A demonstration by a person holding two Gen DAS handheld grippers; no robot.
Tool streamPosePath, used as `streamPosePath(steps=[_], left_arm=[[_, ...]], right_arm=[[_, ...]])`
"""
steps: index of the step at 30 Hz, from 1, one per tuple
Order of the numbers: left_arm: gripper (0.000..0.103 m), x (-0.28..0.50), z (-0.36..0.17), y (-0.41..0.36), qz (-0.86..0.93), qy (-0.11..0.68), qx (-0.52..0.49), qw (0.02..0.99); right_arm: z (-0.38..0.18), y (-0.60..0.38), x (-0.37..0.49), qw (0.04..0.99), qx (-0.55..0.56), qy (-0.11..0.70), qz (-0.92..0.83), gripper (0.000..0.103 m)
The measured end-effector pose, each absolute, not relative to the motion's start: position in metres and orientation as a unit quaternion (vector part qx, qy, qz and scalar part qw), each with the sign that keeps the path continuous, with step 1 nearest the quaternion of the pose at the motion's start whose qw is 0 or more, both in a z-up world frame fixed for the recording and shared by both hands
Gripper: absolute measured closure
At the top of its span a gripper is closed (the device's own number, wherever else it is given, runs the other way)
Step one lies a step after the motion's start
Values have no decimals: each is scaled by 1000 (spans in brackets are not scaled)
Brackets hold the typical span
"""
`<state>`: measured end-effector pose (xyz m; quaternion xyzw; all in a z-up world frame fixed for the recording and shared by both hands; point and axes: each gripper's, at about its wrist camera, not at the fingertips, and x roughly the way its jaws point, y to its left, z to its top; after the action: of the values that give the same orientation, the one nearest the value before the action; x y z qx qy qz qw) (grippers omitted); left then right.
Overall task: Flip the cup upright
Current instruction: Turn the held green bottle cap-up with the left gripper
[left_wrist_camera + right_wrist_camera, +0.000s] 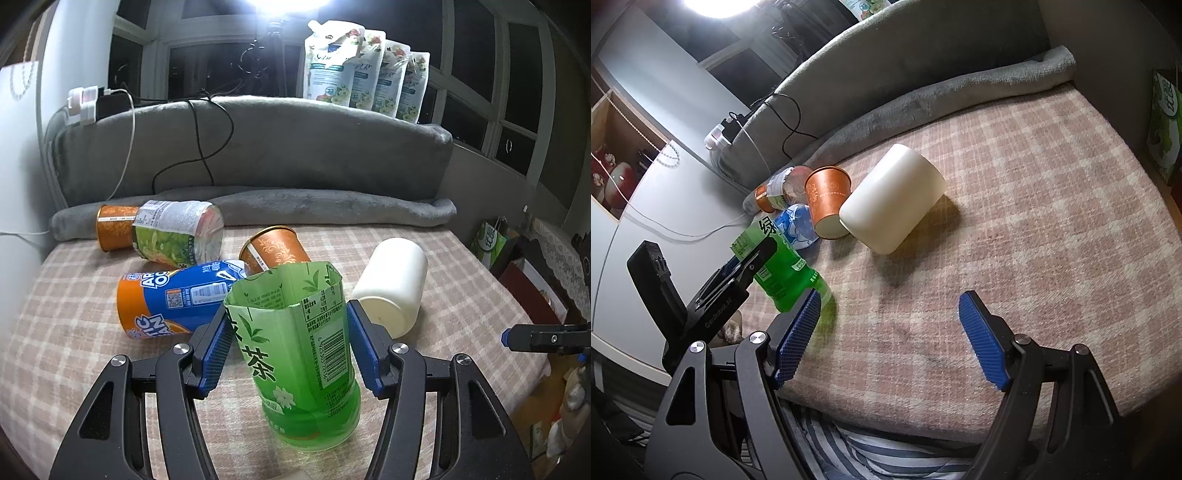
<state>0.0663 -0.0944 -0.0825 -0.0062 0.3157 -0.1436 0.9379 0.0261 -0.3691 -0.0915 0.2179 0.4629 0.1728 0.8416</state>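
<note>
A green cut-off tea-bottle cup (295, 354) stands upright on the checked cloth (461, 280), open end up. My left gripper (290, 345) has its blue pads on both sides of it, touching its upper wall. The cup also shows in the right wrist view (783, 273), with the left gripper's body in front of it. My right gripper (888, 338) is open and empty, low over the cloth's front edge, with nothing between its fingers. Its tip shows at the right edge of the left wrist view (508, 338).
A white cup (395, 284) lies on its side just right of the green one. An orange paper cup (273, 249), a blue-orange cup (173, 295) and a green-labelled cup (177, 232) lie behind. A grey blanket roll (332, 206) bounds the back.
</note>
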Motion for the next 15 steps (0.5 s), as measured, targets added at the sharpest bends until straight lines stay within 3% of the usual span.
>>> streamPosePath(steps=[15], left_arm=[[44, 57, -84, -98, -167, 323, -1, 932]], right_arm=[[-86, -363, 24, 856, 190, 453, 161, 23]])
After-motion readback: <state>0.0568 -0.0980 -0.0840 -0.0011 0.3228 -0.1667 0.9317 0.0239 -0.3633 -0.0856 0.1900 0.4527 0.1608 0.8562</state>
